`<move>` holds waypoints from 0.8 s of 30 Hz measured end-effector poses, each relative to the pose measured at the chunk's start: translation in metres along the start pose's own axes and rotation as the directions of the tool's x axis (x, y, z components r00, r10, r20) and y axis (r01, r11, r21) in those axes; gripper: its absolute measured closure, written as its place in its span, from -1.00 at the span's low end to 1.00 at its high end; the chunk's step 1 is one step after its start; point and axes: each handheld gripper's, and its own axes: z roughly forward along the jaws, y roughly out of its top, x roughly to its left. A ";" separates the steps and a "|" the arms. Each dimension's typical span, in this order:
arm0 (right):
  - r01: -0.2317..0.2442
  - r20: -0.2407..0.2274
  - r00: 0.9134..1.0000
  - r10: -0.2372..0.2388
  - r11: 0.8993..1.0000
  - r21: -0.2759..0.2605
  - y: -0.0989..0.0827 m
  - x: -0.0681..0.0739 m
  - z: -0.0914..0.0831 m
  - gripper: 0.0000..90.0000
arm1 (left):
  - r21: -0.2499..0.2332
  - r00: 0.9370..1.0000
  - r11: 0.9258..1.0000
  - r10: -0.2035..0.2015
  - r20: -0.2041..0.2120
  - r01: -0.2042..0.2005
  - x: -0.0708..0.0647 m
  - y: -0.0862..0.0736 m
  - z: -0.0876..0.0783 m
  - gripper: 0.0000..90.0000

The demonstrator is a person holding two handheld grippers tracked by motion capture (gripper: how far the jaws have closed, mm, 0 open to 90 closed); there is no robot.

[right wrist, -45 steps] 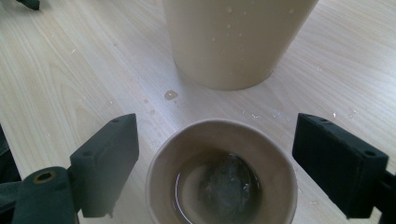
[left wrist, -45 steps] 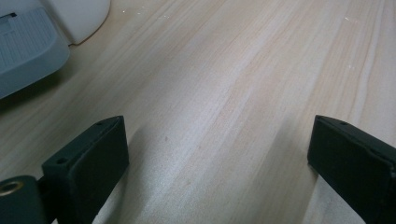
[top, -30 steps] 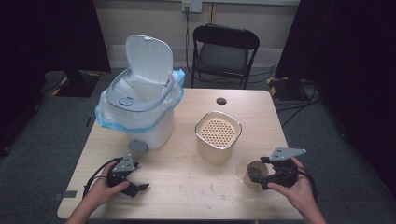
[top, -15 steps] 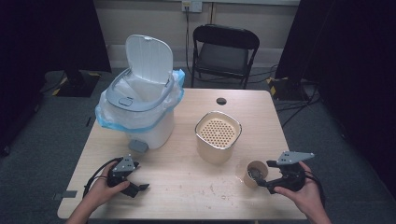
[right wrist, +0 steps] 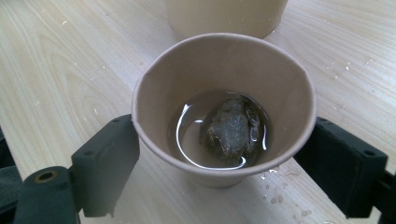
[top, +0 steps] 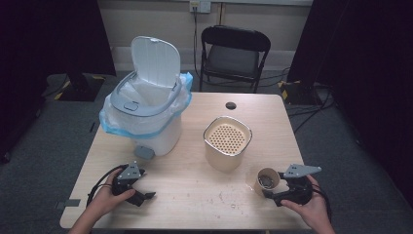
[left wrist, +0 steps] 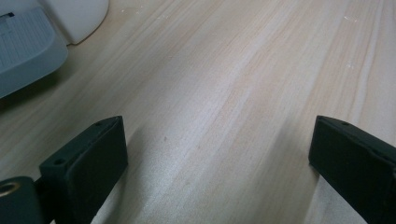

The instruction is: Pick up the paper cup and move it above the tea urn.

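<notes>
Table edges: I had the table [top: 195,195] with bare wood across its near middle, between my two hands; the right gripper [top: 272,194] sat close to the near right corner, the left gripper [top: 144,192] close to the near left edge.
Far half: I saw the white bin [top: 146,117] with its lid up and a blue-edged liner at far left, and the cream perforated container [top: 227,141] right of it, so little room there.
Left gripper: I held it low over bare wood, jaws wide apart with nothing between them [left wrist: 219,140]; the bin's grey pedal [left wrist: 23,51] lay to its far left.
Right gripper: I saw its jaws spread either side of the paper cup [right wrist: 224,107]; they looked at or just beside the cup wall, and I could not tell whether they pressed it.
Cup: it stood upright near the right front, just near-right of the container, holding liquid and a wet tea bag [right wrist: 231,128].
Hard to make out: the cup hid its own base and the jaw tips behind it; water drops [right wrist: 275,198] speckled the wood beside it.
</notes>
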 end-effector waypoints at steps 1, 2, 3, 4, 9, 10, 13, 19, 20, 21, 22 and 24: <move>0.001 0.001 1.000 -0.001 1.000 -0.004 -0.001 0.000 0.001 -0.67 | 0.000 1.000 1.000 0.000 0.000 0.000 0.000 0.000 0.000 -0.91; 0.001 0.001 1.000 -0.001 1.000 -0.004 -0.001 0.000 0.001 -0.67 | 0.000 1.000 1.000 0.000 0.000 0.000 0.000 0.000 0.000 -0.91; -0.004 0.010 1.000 0.004 1.000 -0.008 -0.002 0.000 0.003 -0.67 | 0.000 1.000 1.000 0.000 0.000 0.000 0.000 0.000 0.000 -0.91; -0.006 0.011 1.000 0.006 1.000 -0.007 -0.003 0.000 0.005 -0.67 | 0.000 1.000 1.000 0.000 0.000 0.000 0.000 0.000 0.000 -0.91; -0.010 -0.003 1.000 0.010 1.000 -0.011 -0.007 0.000 0.009 -0.63 | 0.000 1.000 1.000 0.000 0.000 0.000 0.000 0.000 0.000 -0.91; -0.013 -0.005 1.000 0.013 1.000 -0.014 -0.008 0.000 0.012 -0.63 | 0.000 1.000 1.000 0.000 0.000 0.000 0.000 0.000 0.000 -0.91; -0.014 -0.006 1.000 0.014 1.000 -0.016 -0.010 0.000 0.015 -0.60 | 0.000 1.000 1.000 0.000 0.000 0.000 0.000 0.000 0.000 -0.91; -0.013 -0.008 1.000 0.013 1.000 -0.025 -0.012 -0.001 0.021 -0.56 | 0.000 1.000 1.000 0.001 0.001 -0.001 0.000 0.000 0.000 -0.92; -0.010 -0.007 1.000 0.010 1.000 -0.026 -0.012 -0.001 0.021 -0.54 | -0.001 1.000 1.000 0.001 0.001 -0.001 0.000 0.000 0.000 -0.92; -0.008 -0.005 1.000 0.008 0.999 -0.031 -0.013 -0.001 0.022 -0.53 | -0.001 1.000 1.000 0.001 0.001 -0.001 0.000 0.000 0.000 -0.92; -0.008 -0.005 1.000 0.008 0.999 -0.031 -0.013 -0.001 0.022 -0.53 | -0.001 1.000 1.000 0.001 0.001 -0.001 0.000 0.000 0.000 -0.92; -0.006 -0.002 1.000 0.006 0.999 -0.039 -0.014 -0.002 0.022 -0.48 | 0.000 1.000 1.000 0.001 0.001 -0.001 0.000 0.000 0.000 -0.92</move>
